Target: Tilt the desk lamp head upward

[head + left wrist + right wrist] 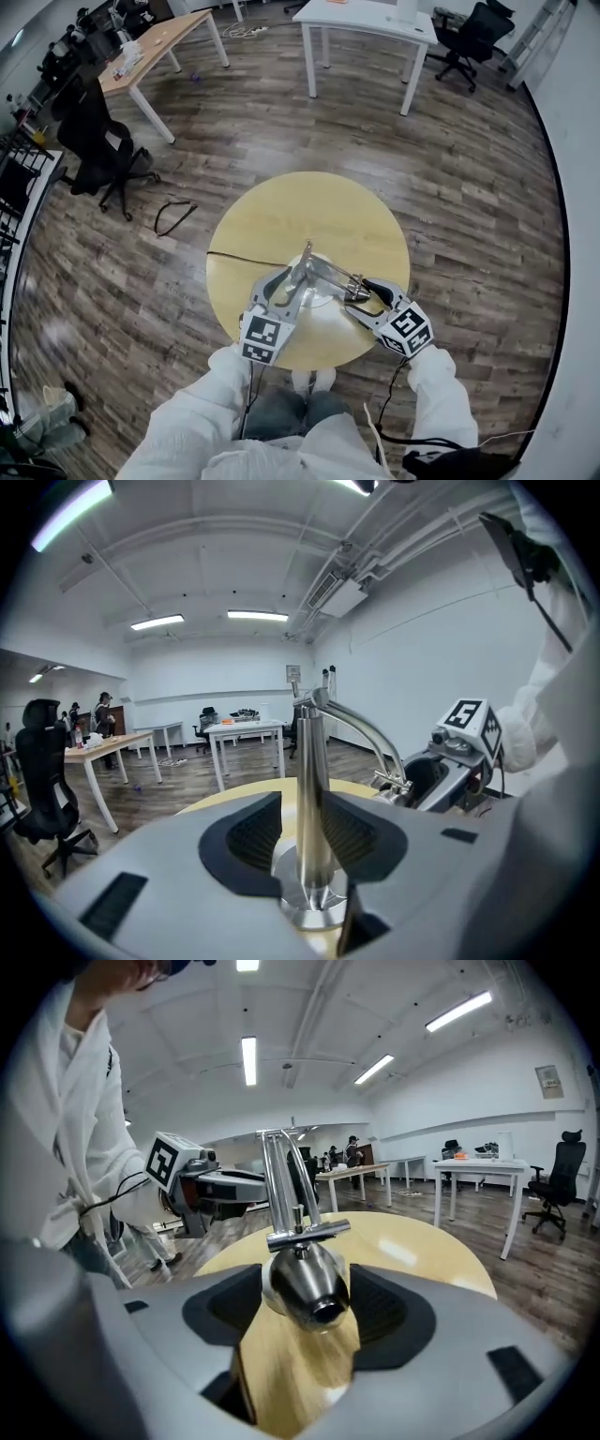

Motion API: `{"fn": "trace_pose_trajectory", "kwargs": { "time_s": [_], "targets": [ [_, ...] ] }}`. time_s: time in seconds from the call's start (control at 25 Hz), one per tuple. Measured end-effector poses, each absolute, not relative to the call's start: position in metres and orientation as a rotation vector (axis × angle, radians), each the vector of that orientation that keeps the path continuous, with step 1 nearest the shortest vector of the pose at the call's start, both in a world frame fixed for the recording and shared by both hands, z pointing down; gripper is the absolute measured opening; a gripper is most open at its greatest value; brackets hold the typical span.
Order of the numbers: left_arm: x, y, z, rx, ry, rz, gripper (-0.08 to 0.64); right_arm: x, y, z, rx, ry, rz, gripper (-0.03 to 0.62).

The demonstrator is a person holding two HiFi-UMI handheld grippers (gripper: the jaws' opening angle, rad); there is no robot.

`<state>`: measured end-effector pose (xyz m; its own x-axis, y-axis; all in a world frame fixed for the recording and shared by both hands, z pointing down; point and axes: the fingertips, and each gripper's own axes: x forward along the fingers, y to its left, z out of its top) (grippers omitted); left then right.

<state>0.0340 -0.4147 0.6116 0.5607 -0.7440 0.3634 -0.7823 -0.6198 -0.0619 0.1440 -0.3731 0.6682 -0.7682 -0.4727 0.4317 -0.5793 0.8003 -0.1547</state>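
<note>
The desk lamp (319,277) stands at the round wooden table's (281,211) 6 o'clock side. Its head (302,1283) lies nearly level, with its long axis toward 4 o'clock. The right gripper's (309,1307) jaws stand apart beside the head, and the left gripper's (314,825) jaws stand apart around the upright post (312,761).

The room is brightly lit by ceiling strip lights (247,1058); glare is thrown on the tabletop (412,1252); picture edges are fisheye-bent.
</note>
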Motion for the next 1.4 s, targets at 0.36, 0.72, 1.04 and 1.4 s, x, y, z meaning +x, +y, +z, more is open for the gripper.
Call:
{"fn": "trace_pose_trajectory", "kwargs": {
  "time_s": [0.36, 0.72, 1.04, 1.4],
  "targets": [
    [0.037, -0.418, 0.61, 2.709, -1.257, 0.5, 0.17, 0.125, -0.383, 0.683, 0.701, -2.683, 0.427, 0.276],
    [0.066, -0.441, 0.599, 2.774, -1.278, 0.465, 0.168, 0.125, -0.385, 0.682, 0.671, -2.705, 0.436, 0.281],
    [0.068, -0.443, 0.6, 2.767, -1.266, 0.452, 0.143, 0.133, -0.383, 0.676, 0.68, -2.67, 0.437, 0.281],
    [0.069, -0.44, 0.603, 2.763, -1.209, 0.529, 0.141, 0.149, -0.373, 0.66, 0.696, -2.615, 0.431, 0.281]
  ]
}}
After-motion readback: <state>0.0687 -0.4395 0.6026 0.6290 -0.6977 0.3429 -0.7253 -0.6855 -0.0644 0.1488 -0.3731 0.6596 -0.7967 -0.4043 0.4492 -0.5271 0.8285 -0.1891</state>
